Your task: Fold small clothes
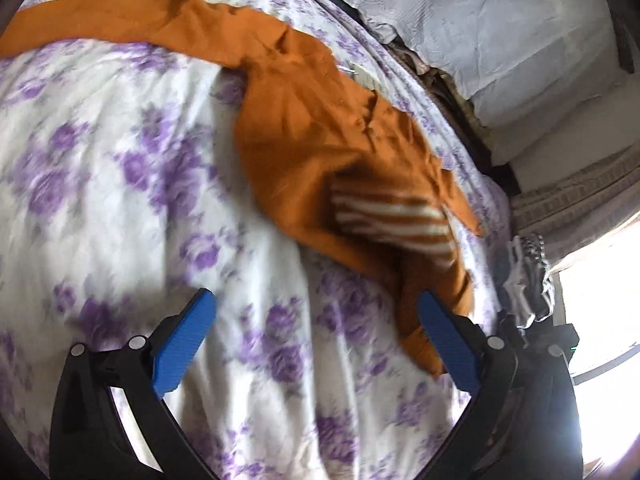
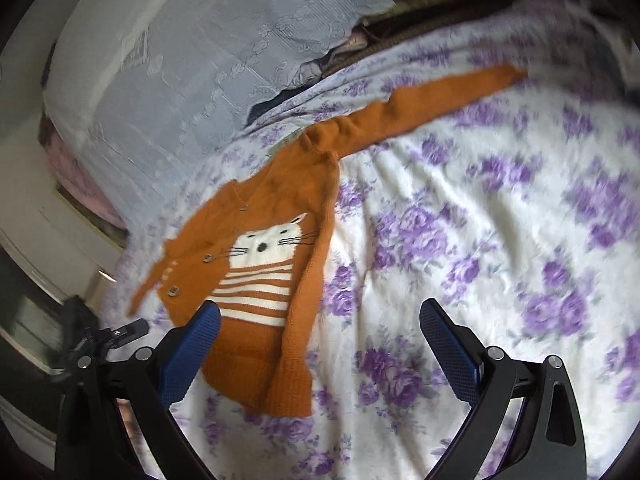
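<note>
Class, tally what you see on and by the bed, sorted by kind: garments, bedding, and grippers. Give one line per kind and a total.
Garments: 1, cardigan
Bedding: 2, floral sheet and pale cover
Grippers: 2, left gripper and right gripper, both open
Total: 5

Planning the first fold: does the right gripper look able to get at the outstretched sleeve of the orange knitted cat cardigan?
Probably yes. The right gripper is open, and the outstretched sleeve lies flat and uncovered on the purple floral bedsheet, with only bare sheet between them.
</note>
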The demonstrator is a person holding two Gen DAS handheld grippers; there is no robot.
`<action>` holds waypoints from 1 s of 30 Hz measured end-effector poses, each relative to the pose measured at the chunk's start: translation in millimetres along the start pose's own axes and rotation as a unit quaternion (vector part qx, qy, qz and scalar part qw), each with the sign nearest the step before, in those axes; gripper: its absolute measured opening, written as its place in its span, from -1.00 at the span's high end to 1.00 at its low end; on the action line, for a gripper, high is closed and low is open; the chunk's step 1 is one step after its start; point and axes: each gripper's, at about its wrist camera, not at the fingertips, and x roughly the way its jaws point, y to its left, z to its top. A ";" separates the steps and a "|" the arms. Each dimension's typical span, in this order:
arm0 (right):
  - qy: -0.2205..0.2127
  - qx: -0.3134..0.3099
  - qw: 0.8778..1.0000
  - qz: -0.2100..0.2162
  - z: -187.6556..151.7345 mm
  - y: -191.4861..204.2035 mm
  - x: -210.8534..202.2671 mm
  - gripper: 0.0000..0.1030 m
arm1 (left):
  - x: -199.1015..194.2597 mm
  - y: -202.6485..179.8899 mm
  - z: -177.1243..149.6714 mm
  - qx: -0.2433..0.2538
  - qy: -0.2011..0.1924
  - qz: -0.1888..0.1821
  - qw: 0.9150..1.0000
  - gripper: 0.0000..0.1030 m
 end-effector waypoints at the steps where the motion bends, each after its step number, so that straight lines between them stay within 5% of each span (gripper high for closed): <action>1: 0.006 0.007 1.000 0.017 -0.2 -1.9 2.5 -0.93 | 3.3 -5.3 1.6 0.006 0.003 -0.004 1.000 -0.91; 6: 0.025 -0.020 0.999 0.037 -4.2 11.6 12.8 -0.84 | 28.1 -22.4 19.4 0.030 -0.002 0.021 0.999 -0.80; 8: 0.027 -0.028 0.998 0.041 -5.4 15.0 15.6 -0.78 | 40.3 -24.9 28.4 0.038 0.002 0.029 0.999 -0.23; 10: 0.032 -0.028 0.998 0.041 -6.2 14.4 19.1 -0.65 | 53.9 -30.8 32.4 0.058 0.016 0.031 0.998 0.07; 12: 0.047 -0.032 0.998 0.041 -8.8 16.7 27.3 -0.50 | 64.0 -42.7 30.4 0.094 0.016 0.058 0.994 0.10; 14: 0.061 -0.041 0.996 0.041 -10.8 20.2 34.5 -0.25 | 63.3 -52.0 26.5 0.128 -0.001 0.088 0.988 0.33; 16: 0.067 -0.051 0.995 0.049 -11.2 24.5 38.9 0.33 | 57.3 -52.5 26.1 0.138 -0.012 0.097 0.986 0.72; 17: 0.067 -0.053 0.995 0.051 -10.5 25.4 40.3 0.46 | 52.5 -51.7 27.6 0.142 -0.014 0.091 0.986 0.87; 19: 0.063 -0.054 0.996 0.044 -8.6 25.1 40.1 0.84 | 41.3 -49.9 29.6 0.139 -0.007 0.070 0.988 0.92; 24: 0.018 -0.055 0.997 0.053 4.2 19.2 -1.3 0.87 | -17.5 -51.5 12.6 0.160 -0.012 0.040 0.986 0.92; 28: 0.011 -0.082 0.996 0.016 12.7 10.7 -25.9 0.75 | -45.7 -34.7 0.3 0.164 0.012 0.039 0.986 0.92; 29: 0.015 -0.087 0.996 -0.006 10.4 7.5 -25.3 0.61 | -42.3 -24.0 -3.2 0.151 0.031 0.037 0.987 0.89; 30: 0.021 -0.082 0.996 -0.012 7.0 3.9 -23.9 0.00 | -38.9 -16.5 -6.9 0.140 0.043 0.033 0.989 0.83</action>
